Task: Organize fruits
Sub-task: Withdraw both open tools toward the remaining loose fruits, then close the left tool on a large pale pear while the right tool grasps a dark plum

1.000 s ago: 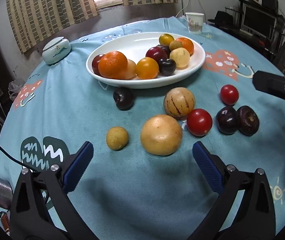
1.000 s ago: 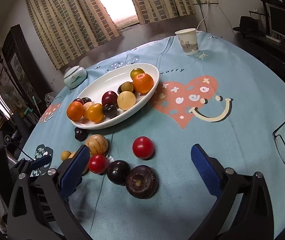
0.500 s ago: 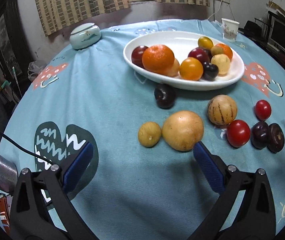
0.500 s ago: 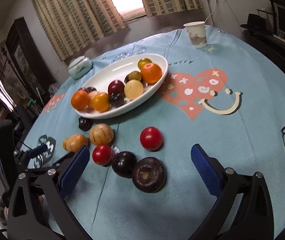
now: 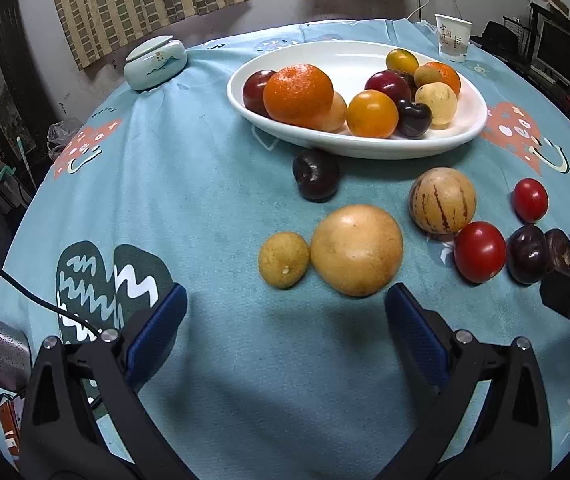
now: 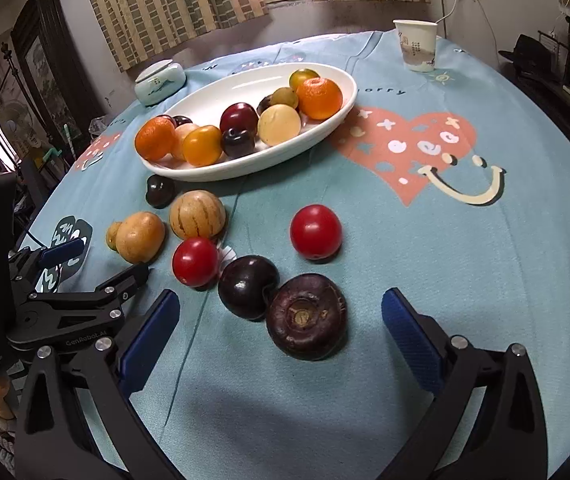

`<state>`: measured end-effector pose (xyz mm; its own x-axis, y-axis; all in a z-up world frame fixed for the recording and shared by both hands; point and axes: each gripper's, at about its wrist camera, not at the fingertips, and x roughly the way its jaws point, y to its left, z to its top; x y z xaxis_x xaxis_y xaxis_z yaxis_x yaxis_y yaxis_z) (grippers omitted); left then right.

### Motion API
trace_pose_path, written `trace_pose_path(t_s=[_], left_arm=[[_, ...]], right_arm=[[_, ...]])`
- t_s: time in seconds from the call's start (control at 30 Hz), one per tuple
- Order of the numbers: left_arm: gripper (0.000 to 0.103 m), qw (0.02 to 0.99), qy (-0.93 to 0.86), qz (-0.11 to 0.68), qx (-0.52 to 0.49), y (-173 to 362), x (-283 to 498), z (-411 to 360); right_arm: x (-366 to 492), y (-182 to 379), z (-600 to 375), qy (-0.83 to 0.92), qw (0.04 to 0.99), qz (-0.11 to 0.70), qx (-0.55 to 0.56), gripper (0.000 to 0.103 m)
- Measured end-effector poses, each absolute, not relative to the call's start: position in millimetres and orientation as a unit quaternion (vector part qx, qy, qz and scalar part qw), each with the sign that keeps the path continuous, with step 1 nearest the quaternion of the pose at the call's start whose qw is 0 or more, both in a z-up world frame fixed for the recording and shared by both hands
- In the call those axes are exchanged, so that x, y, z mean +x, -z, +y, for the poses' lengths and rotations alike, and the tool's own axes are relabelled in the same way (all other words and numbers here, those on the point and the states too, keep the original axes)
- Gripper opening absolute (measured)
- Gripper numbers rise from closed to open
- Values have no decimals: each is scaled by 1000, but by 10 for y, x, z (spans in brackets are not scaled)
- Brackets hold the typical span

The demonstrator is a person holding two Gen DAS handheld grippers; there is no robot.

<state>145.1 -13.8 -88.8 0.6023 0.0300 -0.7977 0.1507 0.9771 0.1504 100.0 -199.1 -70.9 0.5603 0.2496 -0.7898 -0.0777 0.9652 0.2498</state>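
Glossy white ceramic dish [image 5: 365,148] on matt printed tablecloth [image 5: 189,184]

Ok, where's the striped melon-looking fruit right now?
The striped fruit lies on the tablecloth just in front of the white dish, between the big tan fruit and the small red tomato.

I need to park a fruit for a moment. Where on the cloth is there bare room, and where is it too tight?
Bare cloth lies left of the white plate, between the ceramic jar and the small yellow fruit. More lies right of the red tomato, over the heart print. It is crowded just below the plate, around the striped melon.
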Motion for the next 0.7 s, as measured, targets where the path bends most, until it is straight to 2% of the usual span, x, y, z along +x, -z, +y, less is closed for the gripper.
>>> trace_pose_path(t_s=[0.33,0.43,0.6,0.67,0.7], left_arm=[[100,892,47,436,110,868,1429,-207],[87,894,55,430,112,858,1411,-240],[77,893,65,431,111,856,1417,-258],[68,892,77,431,110,857,1411,-278],[67,892,79,431,111,857,1409,-284]], right_arm=[[1049,775,-1928,-83,868,483,78,102],[1041,774,-1958,-87,869,478,92,102],[1037,765,-1947,-95,869,476,93,102],[1027,753,-1923,-101,870,474,90,99],[1022,750,-1909,-105,870,473,88,98]])
